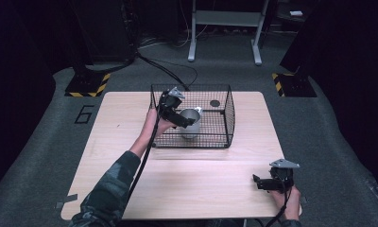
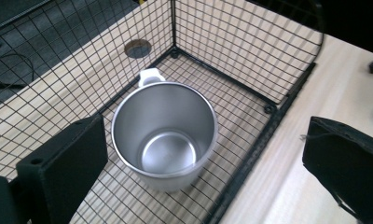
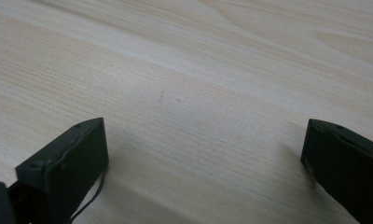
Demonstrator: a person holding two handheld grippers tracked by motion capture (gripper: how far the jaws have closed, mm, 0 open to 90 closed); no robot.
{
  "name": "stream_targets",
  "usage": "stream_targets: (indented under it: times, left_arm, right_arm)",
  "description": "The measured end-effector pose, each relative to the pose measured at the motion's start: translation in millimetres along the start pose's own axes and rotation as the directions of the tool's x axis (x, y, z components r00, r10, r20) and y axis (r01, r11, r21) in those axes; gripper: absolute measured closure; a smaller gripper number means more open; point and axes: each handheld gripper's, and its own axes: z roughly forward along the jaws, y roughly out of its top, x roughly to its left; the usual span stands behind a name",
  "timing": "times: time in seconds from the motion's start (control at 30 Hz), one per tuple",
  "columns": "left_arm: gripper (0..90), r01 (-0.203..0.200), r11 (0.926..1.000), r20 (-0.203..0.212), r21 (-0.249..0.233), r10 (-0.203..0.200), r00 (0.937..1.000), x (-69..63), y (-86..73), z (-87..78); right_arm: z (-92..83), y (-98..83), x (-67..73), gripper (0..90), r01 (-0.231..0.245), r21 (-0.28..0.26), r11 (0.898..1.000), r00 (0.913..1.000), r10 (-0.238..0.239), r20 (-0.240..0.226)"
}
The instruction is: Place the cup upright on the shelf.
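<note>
A: Inside the wire basket (image 1: 227,116) at the far middle of the table (image 1: 107,156), where exactly does the metal cup (image 2: 165,135) stand?

B: Upright on the basket's mesh floor, mouth open upward, empty, toward the near-left part of the basket. Its small white handle (image 2: 150,76) points away from the left gripper (image 1: 187,122).

A: State of the left gripper?

B: Jaws spread wide, holding nothing. In the left gripper view one jaw sits just beside the cup's wall, inside the basket; the other appears out past the basket's edge, over bare table. Whether either touches the cup cannot be determined.

A: And the right gripper (image 1: 259,182)?

B: Low over bare wood at the near right, well apart from the basket. Jaws spread, nothing between them.

A: How should the cup handle?

B: Judged from appearance: thin-walled, rigid, probably light. The polished wall is likely slippery, so a pinch across the whole body may slide. Taking the rim, one jaw inside and one outside, seems the surer hold. The handle looks too small to grip reliably.

A: Hazards?

B: The basket's wire side could snag a jaw during a lift.
</note>
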Motion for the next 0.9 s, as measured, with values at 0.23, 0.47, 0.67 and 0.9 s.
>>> stream_targets:
  times: [0.23, 0.47, 0.67, 0.9]
  left_arm:
    - [0.2, -0.027, 0.9993, -0.005, -0.026, 0.027, 0.9996, -13.5, -13.3, -27.6]
    - [0.1, -0.051, 0.9971, -0.02, -0.056, 0.049, 0.9986, -24.6, -45.1, -63.0]
    - [0.1, -0.026, 0.9958, -0.05, -0.088, 0.022, 0.9985, -26.6, -73.7, -86.2]
    - [0.1, -0.024, 0.9894, -0.085, -0.143, 0.011, 0.9963, -38.1, -110.9, -122.9]
  right_arm:
    - [0.0, 0.0, 0.0, 0.1, 0.0, 0.0, 1.0, 1.0, 0.0, 0.0]
    - [0.0, -0.1, 0.0, 0.1, 0.004, -0.001, 1.0, 1.0, -0.004, 0.002]
    - [0.0, 0.0, -0.1, 0.1, 0.003, -0.001, 1.0, 1.0, -0.003, 0.001]
    - [0.0, 0.1, 0.1, 0.1, 0.0, 0.0, 1.0, 1.0, 0.0, 0.0]
